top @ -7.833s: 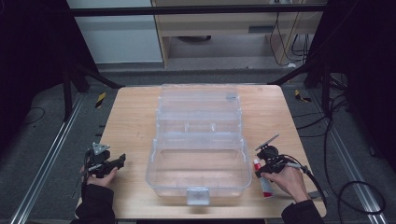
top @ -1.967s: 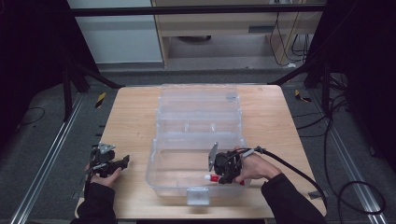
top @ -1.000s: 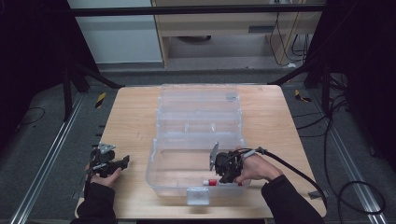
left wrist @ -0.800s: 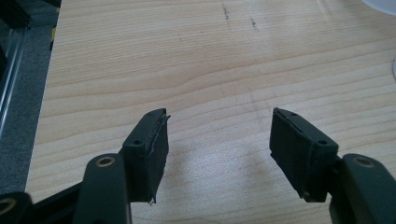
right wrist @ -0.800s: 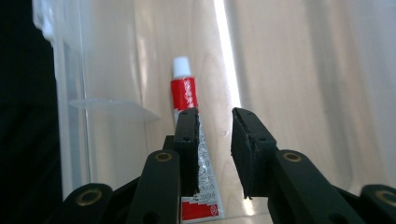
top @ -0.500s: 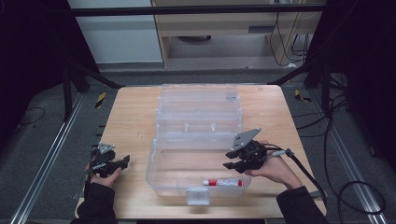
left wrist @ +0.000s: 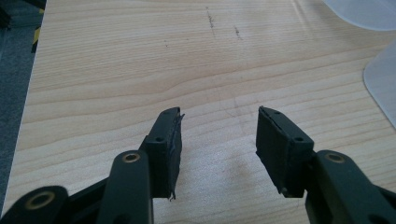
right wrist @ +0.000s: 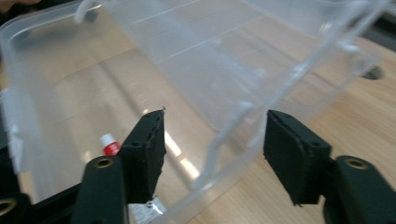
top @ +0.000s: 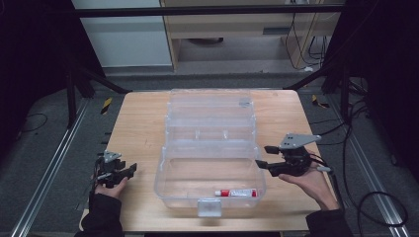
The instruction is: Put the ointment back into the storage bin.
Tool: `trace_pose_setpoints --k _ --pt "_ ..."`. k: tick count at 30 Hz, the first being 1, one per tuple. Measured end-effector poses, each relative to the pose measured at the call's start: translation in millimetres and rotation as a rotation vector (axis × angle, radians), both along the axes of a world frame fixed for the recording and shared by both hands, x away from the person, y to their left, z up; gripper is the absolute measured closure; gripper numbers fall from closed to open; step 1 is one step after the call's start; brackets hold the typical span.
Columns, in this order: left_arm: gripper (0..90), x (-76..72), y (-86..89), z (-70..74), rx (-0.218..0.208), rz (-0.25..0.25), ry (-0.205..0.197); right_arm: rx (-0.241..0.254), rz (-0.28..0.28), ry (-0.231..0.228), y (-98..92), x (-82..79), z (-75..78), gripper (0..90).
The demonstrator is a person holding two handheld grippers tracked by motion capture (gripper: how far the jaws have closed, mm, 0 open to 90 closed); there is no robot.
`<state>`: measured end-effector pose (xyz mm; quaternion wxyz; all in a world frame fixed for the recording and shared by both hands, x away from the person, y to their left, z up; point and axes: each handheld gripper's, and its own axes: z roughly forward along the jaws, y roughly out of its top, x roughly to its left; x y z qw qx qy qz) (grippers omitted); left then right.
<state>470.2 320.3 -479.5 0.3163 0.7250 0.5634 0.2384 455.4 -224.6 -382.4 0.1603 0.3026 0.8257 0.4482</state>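
A clear plastic tiered box (top: 210,148) stands open in the middle of the wooden table. A red and white tube (top: 236,192) lies flat in its front compartment near the latch; its white cap and red neck (right wrist: 108,144) peek out beside my right gripper's jaw. My right gripper (top: 262,157) hovers open at the box's right rim (right wrist: 219,140) with nothing between its jaws. My left gripper (top: 129,170) rests low at the table's left front, open and empty, with bare wood under it (left wrist: 217,135).
The box's rear tiers and lid (top: 210,106) step back toward the table's far edge. Bare wood (top: 138,133) lies left of the box, and a narrower strip (top: 281,123) to its right. A cable (top: 365,197) trails off the table at the right.
My right gripper carried the tube from the table's right side into the box's front compartment, let it go and drew back to the right rim. The left gripper stayed put.
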Motion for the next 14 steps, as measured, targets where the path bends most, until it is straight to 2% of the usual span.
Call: trace_pose_setpoints --k 1,2,4,7,9,10,11,12,14 --pt "52.3 -0.3 0.2 0.4 0.001 -0.002 -0.002 0.028 -0.062 -0.017 -9.2 0.4 -4.0 33.0" --pt "52.6 -0.4 0.3 0.5 0.0 -0.001 -0.003 0.042 -0.094 -0.011 -13.4 1.0 -6.6 32.1" --pt "52.6 -0.4 0.6 0.6 0.002 0.001 -0.004 0.037 -0.155 -0.008 -21.2 3.8 -13.5 26.6" --pt "51.2 -0.2 0.9 0.2 0.003 0.007 -0.004 0.035 -0.248 -0.01 -32.4 8.2 -28.1 25.9" --pt "49.5 0.1 0.9 -0.1 0.006 0.01 -0.004 0.058 -0.295 0.01 -40.2 12.1 -39.5 24.5" --pt "48.7 0.1 0.9 -0.1 0.006 0.01 -0.004 0.058 -0.295 0.01 -40.2 12.1 -39.5 24.5" --pt "47.8 0.3 1.1 -0.3 0.006 0.013 -0.007 0.039 -0.334 0.036 -46.7 15.7 -49.2 23.3" --pt "46.8 0.4 1.3 -0.3 0.008 0.014 -0.009 0.026 -0.357 0.038 -49.2 16.5 -53.1 23.1" --pt "46.3 0.4 1.6 -0.3 0.005 0.017 -0.017 0.026 -0.382 0.054 -54.7 18.4 -60.5 22.6"
